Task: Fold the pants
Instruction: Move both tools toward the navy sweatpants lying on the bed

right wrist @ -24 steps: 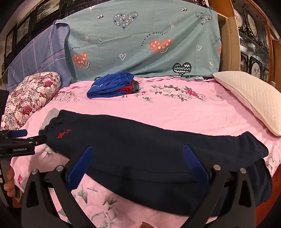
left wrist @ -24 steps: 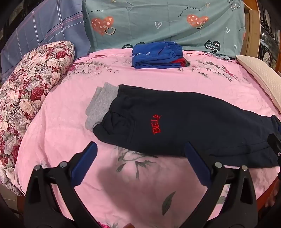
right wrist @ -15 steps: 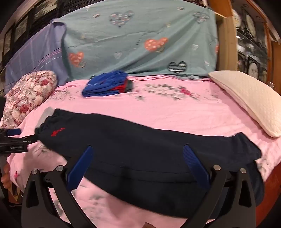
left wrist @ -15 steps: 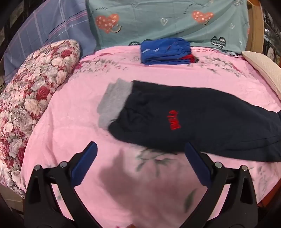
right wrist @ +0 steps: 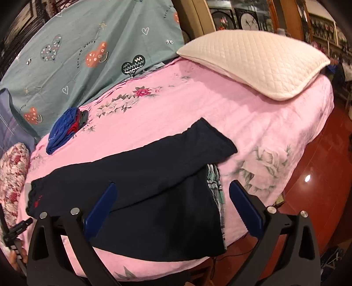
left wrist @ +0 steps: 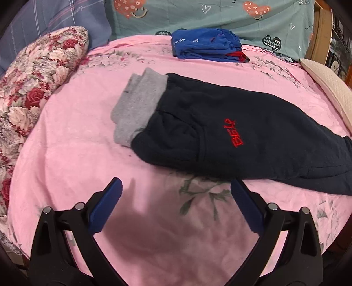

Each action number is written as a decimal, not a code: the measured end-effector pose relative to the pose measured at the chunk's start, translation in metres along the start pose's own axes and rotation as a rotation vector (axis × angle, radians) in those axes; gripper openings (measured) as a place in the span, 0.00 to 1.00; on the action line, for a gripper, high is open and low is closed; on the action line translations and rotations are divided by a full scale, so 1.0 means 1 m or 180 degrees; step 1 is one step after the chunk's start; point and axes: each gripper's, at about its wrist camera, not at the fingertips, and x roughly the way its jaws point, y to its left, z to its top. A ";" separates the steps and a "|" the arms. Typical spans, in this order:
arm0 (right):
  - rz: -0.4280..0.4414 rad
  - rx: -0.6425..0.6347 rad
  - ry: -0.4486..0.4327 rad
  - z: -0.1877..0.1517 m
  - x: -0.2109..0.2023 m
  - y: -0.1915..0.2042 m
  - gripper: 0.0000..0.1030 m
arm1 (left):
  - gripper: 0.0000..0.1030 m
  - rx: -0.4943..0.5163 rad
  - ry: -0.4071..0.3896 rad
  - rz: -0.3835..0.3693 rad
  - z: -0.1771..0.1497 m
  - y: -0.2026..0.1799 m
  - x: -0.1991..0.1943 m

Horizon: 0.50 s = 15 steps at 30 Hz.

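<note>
A pair of dark navy sweatpants [left wrist: 253, 136] is seen lying lengthwise on the pink floral bedsheet [left wrist: 72, 154], already doubled leg on leg, with the grey waistband [left wrist: 138, 107] at the end near the floral pillow [left wrist: 33, 88] and the leg cuffs [right wrist: 211, 136] pointing towards the cream quilted pillow [right wrist: 255, 61]. Red embroidered lettering [left wrist: 234, 133] is shown on the upper thigh. The lower leg is seen draped over the near edge of the bed, partly over a patterned cloth [right wrist: 216, 189] whose nature cannot be told. The left hand-held gripper [left wrist: 176, 198] is held above bare sheet just in front of the waist end, its jaws spread wide and holding nothing; the right hand-held gripper [right wrist: 171, 198] is likewise spread wide and empty, poised over the legs. The fabric is judged to be thick, soft fleece: limp, moderately light and not slippery, so that it would sag and bunch rather than keep an edge when lifted. A hold is best taken through both layers together, at the cuffs on one side and at the ribbed waistband corner on the other, where the doubled cloth is firmest; a pinch on only the top layer would likely let the legs slide apart. A folded blue garment [left wrist: 206, 47] is seen well apart, near the teal heart-print sheet [left wrist: 220, 15].
</note>
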 end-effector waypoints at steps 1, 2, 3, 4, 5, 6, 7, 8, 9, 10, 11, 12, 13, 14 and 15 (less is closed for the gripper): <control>0.0047 0.0034 0.0062 0.002 0.004 0.002 0.92 | 0.96 -0.0028 0.0011 -0.0004 0.002 0.000 0.002; 0.0140 0.0053 0.0128 0.002 0.006 0.003 0.89 | 0.94 -0.0026 0.0004 0.0005 0.003 -0.001 0.004; 0.0217 0.0034 0.0181 0.003 0.009 0.007 0.84 | 0.91 -0.0007 -0.0007 0.0038 0.005 -0.002 0.004; 0.0253 -0.0014 0.0222 0.004 0.012 0.014 0.80 | 0.90 0.0010 -0.0017 0.0076 0.005 -0.003 0.005; 0.0290 -0.0084 0.0276 0.003 0.017 0.022 0.79 | 0.86 -0.0007 -0.0006 0.0076 0.007 -0.003 0.007; 0.0286 -0.0142 0.0342 0.002 0.023 0.028 0.76 | 0.81 -0.0039 0.0003 0.0040 0.007 -0.002 0.007; 0.0261 -0.0176 0.0409 0.002 0.029 0.033 0.71 | 0.77 -0.0063 0.0013 0.0013 0.007 -0.001 0.007; 0.0229 -0.0202 0.0465 0.002 0.034 0.035 0.68 | 0.74 -0.0068 0.0023 0.0015 0.007 -0.001 0.007; 0.0204 -0.0218 0.0505 0.000 0.038 0.038 0.63 | 0.74 -0.0052 0.0015 0.0043 0.007 -0.002 0.007; 0.0187 -0.0239 0.0519 -0.001 0.041 0.040 0.61 | 0.74 -0.0018 -0.0014 0.0107 0.006 -0.003 0.006; 0.0180 -0.0277 0.0501 -0.003 0.041 0.043 0.61 | 0.75 0.0025 -0.0054 0.0190 0.006 -0.005 0.004; 0.0169 -0.0344 0.0459 -0.004 0.039 0.048 0.61 | 0.76 0.0070 -0.0111 0.0282 0.005 -0.007 0.002; 0.0154 -0.0446 0.0406 -0.006 0.037 0.053 0.61 | 0.77 0.0088 -0.0134 0.0314 0.006 -0.008 0.000; 0.0133 -0.0559 0.0372 -0.009 0.035 0.060 0.61 | 0.79 0.0086 -0.0152 0.0325 0.007 -0.008 -0.001; 0.0126 -0.0605 0.0369 -0.009 0.035 0.063 0.61 | 0.81 0.0060 -0.0165 0.0309 0.008 -0.008 -0.002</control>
